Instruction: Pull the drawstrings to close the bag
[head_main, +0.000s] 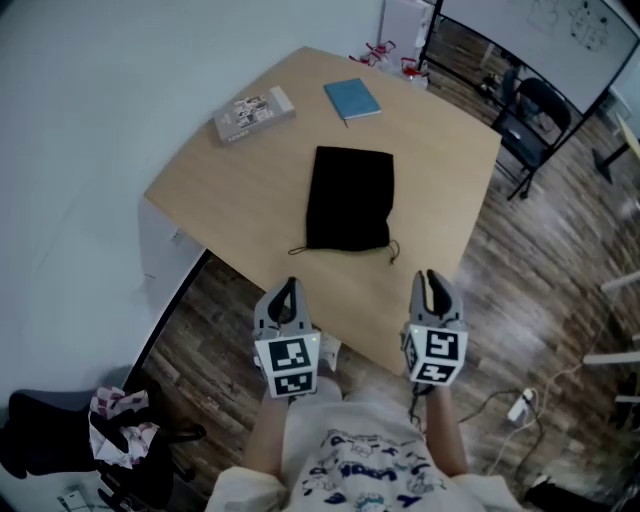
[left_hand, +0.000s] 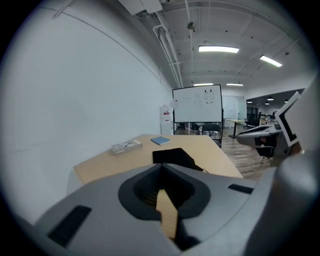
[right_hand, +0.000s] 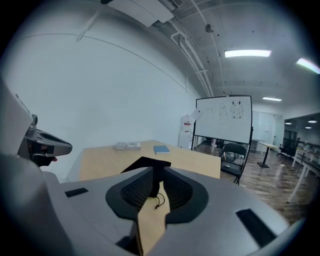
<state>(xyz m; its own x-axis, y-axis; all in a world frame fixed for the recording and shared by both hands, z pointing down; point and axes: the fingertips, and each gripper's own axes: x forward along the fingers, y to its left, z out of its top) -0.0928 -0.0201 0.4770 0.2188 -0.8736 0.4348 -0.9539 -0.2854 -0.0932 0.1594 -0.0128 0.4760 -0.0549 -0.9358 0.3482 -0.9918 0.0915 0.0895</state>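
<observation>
A black drawstring bag (head_main: 348, 200) lies flat in the middle of the wooden table (head_main: 240, 200), mouth towards me. One cord end (head_main: 297, 249) trails from its near left corner and another (head_main: 393, 253) from its near right corner. My left gripper (head_main: 290, 288) hovers at the table's near edge, short of the bag, shut and empty. The right gripper (head_main: 430, 278) hovers beside it with its jaws a narrow crack apart and nothing between them. Over the left gripper (left_hand: 161, 165) the bag (left_hand: 172, 157) shows ahead. Past the right gripper (right_hand: 156, 171) I see the bag (right_hand: 145, 162) and a cord knot (right_hand: 158, 202).
A grey box (head_main: 254, 113) and a blue book (head_main: 352, 99) lie at the table's far side. A white wall runs along the left. Chairs (head_main: 530, 110) and a whiteboard (left_hand: 197, 104) stand beyond the table. A dark chair (head_main: 70, 435) is at my lower left, and a cable (head_main: 520, 403) lies on the floor.
</observation>
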